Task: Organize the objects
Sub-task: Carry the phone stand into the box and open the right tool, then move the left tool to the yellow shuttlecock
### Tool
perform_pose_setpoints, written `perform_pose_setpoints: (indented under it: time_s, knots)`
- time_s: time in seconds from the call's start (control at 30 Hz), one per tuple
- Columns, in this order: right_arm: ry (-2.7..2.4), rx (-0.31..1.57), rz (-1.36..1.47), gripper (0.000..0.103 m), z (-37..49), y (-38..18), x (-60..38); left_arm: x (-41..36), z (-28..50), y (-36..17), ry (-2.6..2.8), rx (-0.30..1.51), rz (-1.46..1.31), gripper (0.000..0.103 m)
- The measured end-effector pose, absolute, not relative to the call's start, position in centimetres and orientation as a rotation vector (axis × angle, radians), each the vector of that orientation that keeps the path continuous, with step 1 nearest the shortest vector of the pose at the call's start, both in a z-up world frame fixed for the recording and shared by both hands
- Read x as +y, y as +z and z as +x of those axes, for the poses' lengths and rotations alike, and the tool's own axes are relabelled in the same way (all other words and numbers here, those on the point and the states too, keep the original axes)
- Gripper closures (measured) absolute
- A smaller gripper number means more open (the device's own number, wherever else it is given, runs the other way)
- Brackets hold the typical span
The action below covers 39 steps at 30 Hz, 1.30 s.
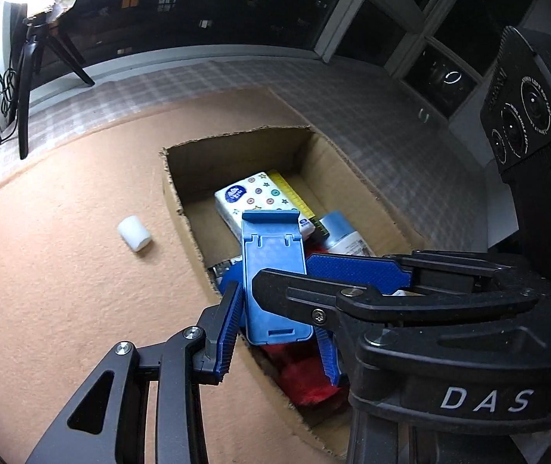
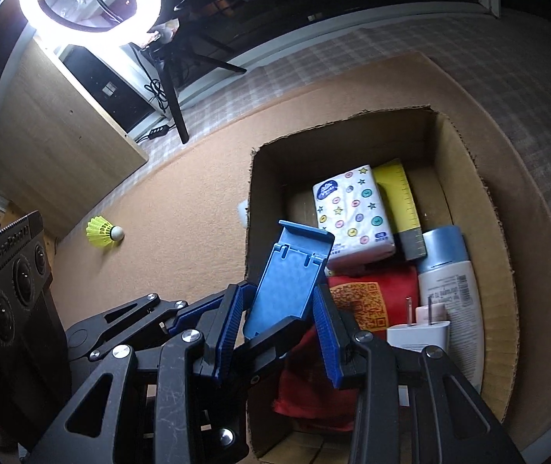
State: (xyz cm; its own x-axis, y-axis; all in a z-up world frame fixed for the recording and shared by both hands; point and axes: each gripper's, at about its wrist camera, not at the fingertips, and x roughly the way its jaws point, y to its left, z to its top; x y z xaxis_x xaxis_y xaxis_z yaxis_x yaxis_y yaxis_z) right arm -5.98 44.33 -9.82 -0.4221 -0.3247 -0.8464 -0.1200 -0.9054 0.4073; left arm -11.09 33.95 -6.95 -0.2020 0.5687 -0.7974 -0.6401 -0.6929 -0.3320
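Both clamped on flat light-blue plastic phone stand (image 2: 289, 282): left gripper (image 1: 279, 328), right gripper (image 2: 281, 332). Held just above open brown cardboard box (image 2: 465, 178), ahead of fingertips.

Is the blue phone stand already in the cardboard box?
Not yet. The blue phone stand is held above the cardboard box, clamped by both hand-held grippers.

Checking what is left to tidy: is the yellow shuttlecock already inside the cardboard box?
No. In the right wrist view the yellow shuttlecock lies on the orange mat, outside the cardboard box.
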Motion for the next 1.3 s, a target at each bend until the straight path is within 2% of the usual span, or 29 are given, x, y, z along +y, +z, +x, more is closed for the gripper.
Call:
perform_pose_setpoints:
  time_s: [0.2, 0.27, 0.37, 0.63, 0.97, 1.3]
  knots:
    - [-2.479, -0.636, 1.592, 0.068, -5.5, -9.4, 44.4, 33.9, -11.0, -6.7, 1.965, 0.081, -1.262, 0.064]
    - [-2.486, -0.630, 1.592, 0.067, -5.5, -9.2, 44.2, 33.7, -10.9, -6.5, 1.965, 0.082, -1.258, 0.061]
    - [-2.495, -0.623, 1.586, 0.060, -5.3, -9.0, 43.9, 33.1, -10.9, -6.1, 1.973, 0.073, -1.253, 0.055]
    - [-2.487, -0.610, 1.557, 0.059, -5.0, -8.5, 42.7, 29.5, -11.1, -5.7, 2.028, 0.039, -1.265, 0.055]
    - [-2.399, -0.494, 1.522, 0.056, -6.9, -8.5, 36.8, 19.5, -12.1, -6.0, 2.200, -0.061, -1.339, 0.052]
    - [-2.314, -0.422, 1.538, 0.056, -9.6, -9.2, 31.2, 7.4, -14.3, -6.8, 2.396, -0.245, -1.424, 0.052]
